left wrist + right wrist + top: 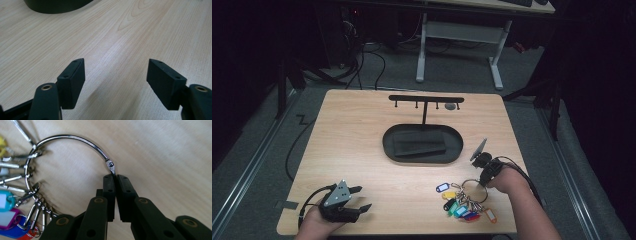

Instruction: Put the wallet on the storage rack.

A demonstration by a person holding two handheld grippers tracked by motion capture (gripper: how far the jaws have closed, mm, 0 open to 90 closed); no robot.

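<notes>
Shiny metal ring (72,138) sits pinched at its clasp in the shut right claw (115,175); thin, it may slip. Left claw (115,75) gapes, holding nothing.

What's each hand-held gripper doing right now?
Left hand-held gripper: open, nothing between its jaws.
Right hand-held gripper: shut on the metal key ring.

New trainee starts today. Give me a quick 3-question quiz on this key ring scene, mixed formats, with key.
1. True or false: the right claw is shut on the metal ring.
2. The left claw is: A) open over bare table, B) holding a tag, C) inside the black tray.
3. Fill in: the coloured key tags lie in front of the ____ tray.

Key: 1 true; 2 A; 3 black.
</notes>
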